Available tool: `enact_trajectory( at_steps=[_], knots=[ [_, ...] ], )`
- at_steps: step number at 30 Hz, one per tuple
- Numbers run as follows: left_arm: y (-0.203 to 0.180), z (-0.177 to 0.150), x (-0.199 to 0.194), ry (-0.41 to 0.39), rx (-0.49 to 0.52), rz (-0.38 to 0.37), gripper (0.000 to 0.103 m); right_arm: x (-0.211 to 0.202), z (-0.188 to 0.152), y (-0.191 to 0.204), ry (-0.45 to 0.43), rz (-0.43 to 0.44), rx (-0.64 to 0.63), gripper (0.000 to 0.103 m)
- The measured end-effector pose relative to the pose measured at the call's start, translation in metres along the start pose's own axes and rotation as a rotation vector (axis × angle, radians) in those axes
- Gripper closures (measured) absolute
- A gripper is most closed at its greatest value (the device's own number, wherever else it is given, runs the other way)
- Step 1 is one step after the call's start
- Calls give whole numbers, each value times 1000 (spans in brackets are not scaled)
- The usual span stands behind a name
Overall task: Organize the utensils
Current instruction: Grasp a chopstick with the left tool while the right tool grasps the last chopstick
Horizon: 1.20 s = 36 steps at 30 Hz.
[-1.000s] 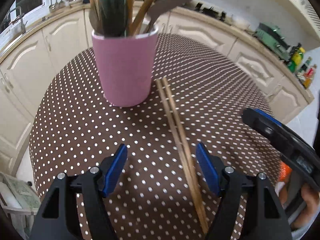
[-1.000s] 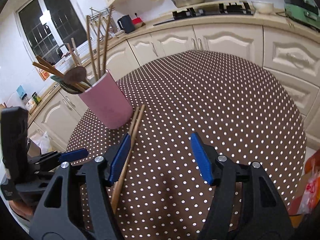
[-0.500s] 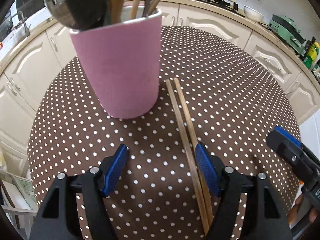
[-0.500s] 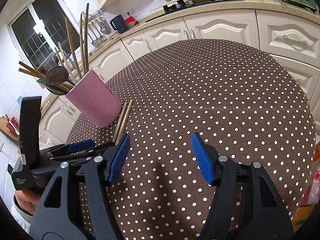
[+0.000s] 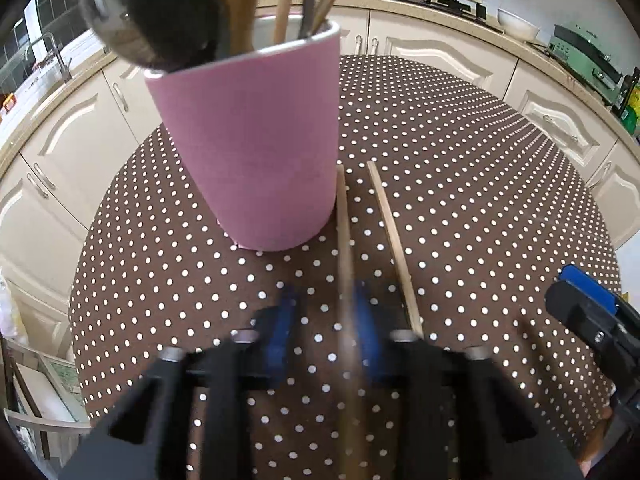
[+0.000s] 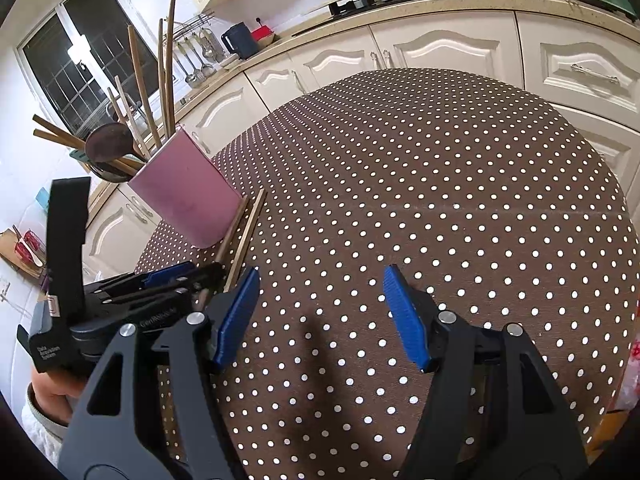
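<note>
Two chopsticks are lying on the dotted table (image 5: 500, 208), side by side, just right of one pink cup (image 5: 256, 152) that is holding a crowd of utensils. The left chopstick (image 5: 343, 248) is running almost against the cup's base; the right chopstick (image 5: 394, 248) is angling away from it.

The left gripper (image 5: 326, 334) is closing its jaws around the left chopstick, which is sitting between the blurred blue pads (image 5: 280, 332); whether they are pressing on it yet is hard to tell. The right chopstick is passing outside that jaw, its near end cut off behind it.

The right gripper (image 6: 320, 316) is hovering over bare cloth, its jaws standing wide with nothing between them.

The cup's utensils are too overlapped to count, and the ladle (image 5: 152, 12) nearest the left camera is blocking most of them.
</note>
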<state>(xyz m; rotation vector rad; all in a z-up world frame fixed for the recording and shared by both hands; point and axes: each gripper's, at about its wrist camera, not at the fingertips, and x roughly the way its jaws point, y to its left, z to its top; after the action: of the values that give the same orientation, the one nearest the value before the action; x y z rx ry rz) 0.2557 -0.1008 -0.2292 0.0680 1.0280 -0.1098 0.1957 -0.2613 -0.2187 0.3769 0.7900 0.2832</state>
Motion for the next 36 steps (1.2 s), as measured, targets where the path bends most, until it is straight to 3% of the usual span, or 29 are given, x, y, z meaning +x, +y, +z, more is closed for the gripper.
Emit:
enact_trajectory(
  at_steps=[1,9,16,22,26,32,36],
  knots=[
    [2,0,0,2,-5,-16,95,0,1,1,4,0,-1,39],
    [18,-30,-22,9,2,-132,97,14,6,24,81,-51,-61,39],
    [53,-64,-35,47,-91,-275,97,45,6,67,190,-105,-133,39],
    [76,-84,-43,72,-133,-308,97,77,12,104,311,-129,-226,40],
    [93,-88,-44,100,-128,-321,97,96,22,120,396,-170,-283,57],
    [85,-68,-31,119,-101,-309,97,115,29,132,480,-244,-361,81],
    [83,-60,-27,122,-108,-313,97,117,35,126,494,-214,-320,93]
  ],
)
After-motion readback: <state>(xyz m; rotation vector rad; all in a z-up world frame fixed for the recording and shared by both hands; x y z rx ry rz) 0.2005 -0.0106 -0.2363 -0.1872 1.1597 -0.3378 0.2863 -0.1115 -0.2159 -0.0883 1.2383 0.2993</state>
